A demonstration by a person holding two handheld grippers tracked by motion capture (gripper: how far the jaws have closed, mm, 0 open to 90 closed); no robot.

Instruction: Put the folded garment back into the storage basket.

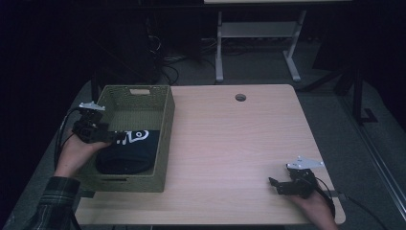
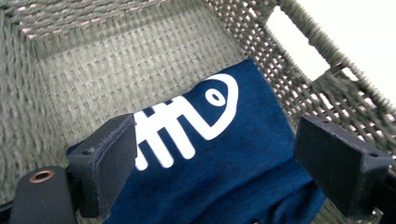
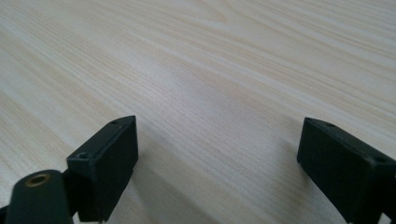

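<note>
A woven olive basket [image 1: 167,125] stands on the left part of the wooden table [image 1: 230,139]. A folded navy cloth [image 1: 129,152] with a white fish-bone print lies inside it, toward the near end. My left gripper [image 1: 111,137] reaches over the basket's left wall. In the left gripper view its jaws stand wide apart just above the navy cloth [image 2: 233,163], with no pad pressing on it; the basket's woven floor [image 2: 93,79] lies beyond. My right gripper [image 1: 274,184] rests low at the table's near right, open over bare wood [image 3: 217,149].
A round cable hole [image 1: 240,97] sits near the table's far edge. Behind the table stand white desk legs [image 1: 219,52] and loose cables on the dark floor. Light wood stretches between the basket and my right gripper.
</note>
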